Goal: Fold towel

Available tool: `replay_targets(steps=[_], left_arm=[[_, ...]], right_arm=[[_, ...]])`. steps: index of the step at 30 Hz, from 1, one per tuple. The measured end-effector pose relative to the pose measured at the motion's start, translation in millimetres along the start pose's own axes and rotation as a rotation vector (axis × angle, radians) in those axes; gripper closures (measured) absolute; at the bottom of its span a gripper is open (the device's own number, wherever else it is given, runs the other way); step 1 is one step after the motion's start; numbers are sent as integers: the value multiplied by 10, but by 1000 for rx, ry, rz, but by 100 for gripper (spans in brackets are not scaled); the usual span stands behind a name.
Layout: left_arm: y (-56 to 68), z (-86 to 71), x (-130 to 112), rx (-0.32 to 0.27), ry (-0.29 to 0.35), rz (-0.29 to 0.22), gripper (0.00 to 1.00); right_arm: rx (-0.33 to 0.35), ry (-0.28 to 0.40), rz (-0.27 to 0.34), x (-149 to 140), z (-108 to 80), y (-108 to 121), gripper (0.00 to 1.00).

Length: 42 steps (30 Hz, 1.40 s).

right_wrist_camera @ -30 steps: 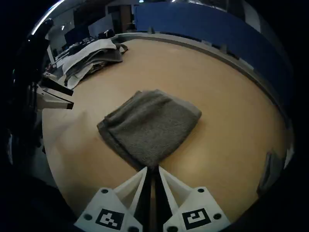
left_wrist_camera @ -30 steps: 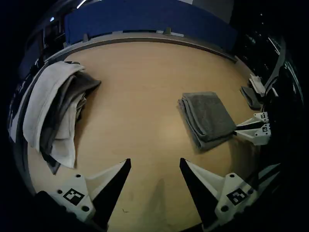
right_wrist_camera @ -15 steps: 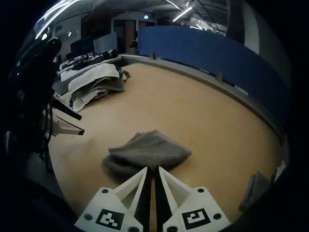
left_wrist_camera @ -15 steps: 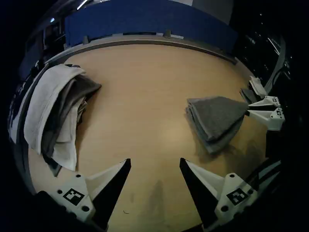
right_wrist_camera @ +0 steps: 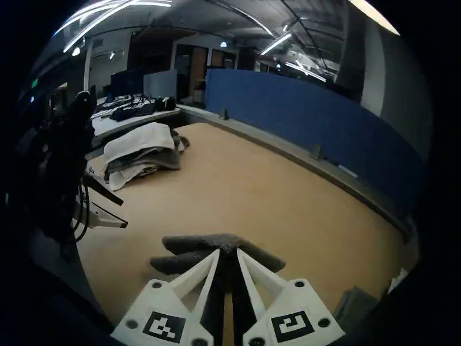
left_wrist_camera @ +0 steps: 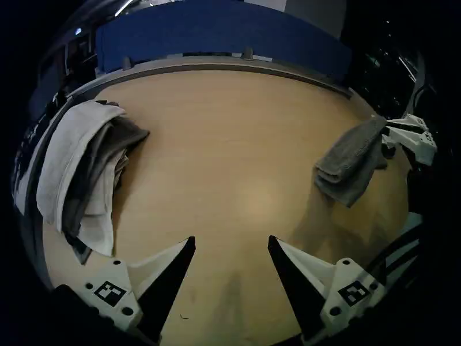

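Broad bare tabletop [left_wrist_camera: 230,144] mid-frame, edged along the top by a blue divider [left_wrist_camera: 225,32]: ample room for setting down. Heap of towels [left_wrist_camera: 80,167] at the left edge, seemingly waiting. Grey towel [left_wrist_camera: 351,164] at right, apparently folded already, hanging clear of the wood. Right tongs [right_wrist_camera: 229,254] clamped on its corner. Left tongs [left_wrist_camera: 230,242] spread apart, holding nothing. Probably just placing left.

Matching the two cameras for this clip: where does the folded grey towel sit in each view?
Left gripper view: grey towel hangs at the right edge, from the right gripper.
Right gripper view: bottom centre, just past that gripper's tips.
Shared landmark: the pale towel pile.
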<state>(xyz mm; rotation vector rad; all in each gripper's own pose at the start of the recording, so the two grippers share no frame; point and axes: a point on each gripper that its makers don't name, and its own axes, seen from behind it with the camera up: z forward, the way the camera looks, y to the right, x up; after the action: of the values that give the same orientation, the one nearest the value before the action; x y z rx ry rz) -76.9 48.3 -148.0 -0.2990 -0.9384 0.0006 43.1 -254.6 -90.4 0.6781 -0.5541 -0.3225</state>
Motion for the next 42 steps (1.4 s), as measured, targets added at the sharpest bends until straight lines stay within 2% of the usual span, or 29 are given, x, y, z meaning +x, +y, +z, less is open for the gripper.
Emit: replay_targets(steps=[9, 15, 30, 42], left_arm=[[52, -20, 33, -1, 5, 2, 6], [96, -31, 54, -2, 8, 3, 6], [197, -23, 77, -5, 9, -1, 6], [233, -10, 113, 8, 5, 8, 6]], right_arm=[[-25, 12, 3, 9, -156, 165, 95], [-54, 19, 12, 21, -258, 383, 95], [-173, 34, 65, -25, -515, 1362, 95], [-252, 1, 48, -165, -647, 2148, 95]])
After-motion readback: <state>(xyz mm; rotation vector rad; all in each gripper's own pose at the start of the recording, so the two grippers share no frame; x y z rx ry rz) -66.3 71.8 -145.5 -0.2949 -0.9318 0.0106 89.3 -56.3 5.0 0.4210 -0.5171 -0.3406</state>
